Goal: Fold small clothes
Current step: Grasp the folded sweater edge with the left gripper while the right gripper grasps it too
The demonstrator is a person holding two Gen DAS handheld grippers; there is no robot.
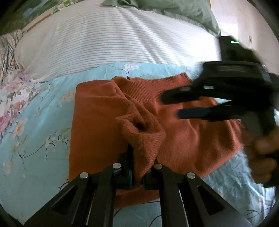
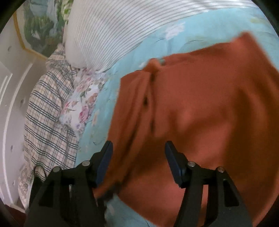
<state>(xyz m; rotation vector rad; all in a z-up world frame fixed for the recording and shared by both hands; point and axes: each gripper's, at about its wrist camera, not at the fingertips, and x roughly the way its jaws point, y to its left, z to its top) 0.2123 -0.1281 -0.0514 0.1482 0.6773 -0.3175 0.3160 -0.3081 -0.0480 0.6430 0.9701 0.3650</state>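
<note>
A small rust-orange knit sweater point(image 1: 97, 122) lies partly folded on a light-blue floral bedsheet point(image 1: 34, 157). My left gripper point(image 1: 138, 167) is shut on the sweater's ribbed sleeve cuff point(image 1: 144, 138), which stands up between the jaws. My right gripper point(image 1: 170, 104) shows blurred at the right of the left wrist view, hovering open above the sweater's right half. In the right wrist view the right gripper point(image 2: 138, 153) is open and empty, just above the sweater point(image 2: 200, 113).
A white striped pillow point(image 1: 108, 40) lies behind the sweater, also in the right wrist view point(image 2: 108, 31). A green blanket point(image 1: 174, 8) is at the back. A plaid cloth point(image 2: 47, 113) hangs at the bed's left side by a white wall point(image 2: 10, 104).
</note>
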